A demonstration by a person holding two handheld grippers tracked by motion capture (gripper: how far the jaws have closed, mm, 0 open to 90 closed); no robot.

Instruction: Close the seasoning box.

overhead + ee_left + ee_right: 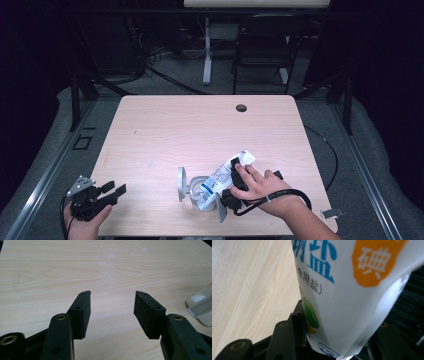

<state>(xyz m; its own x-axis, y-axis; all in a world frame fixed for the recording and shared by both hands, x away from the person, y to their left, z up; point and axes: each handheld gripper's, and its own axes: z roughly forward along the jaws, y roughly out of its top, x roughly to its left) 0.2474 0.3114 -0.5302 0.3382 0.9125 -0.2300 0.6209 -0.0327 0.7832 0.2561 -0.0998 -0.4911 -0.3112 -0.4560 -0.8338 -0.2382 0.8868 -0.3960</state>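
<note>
Salt bag [223, 175]: white, blue and orange print, tilted over a white container [197, 192] near the bench [165, 130] front edge. Right gripper [236, 176]: fingers gripping the bag across its middle. Left gripper [112, 192]: at the bench's front left corner, well apart, fingers spread wide with nothing between them.

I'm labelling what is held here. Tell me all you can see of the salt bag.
The salt bag is a soft white plastic pouch with blue characters, an orange patch and a green-yellow mark. It lies tilted, lower end over a clear lidded container, crimped end up and to the right. The right gripper is clamped around its middle.
</note>
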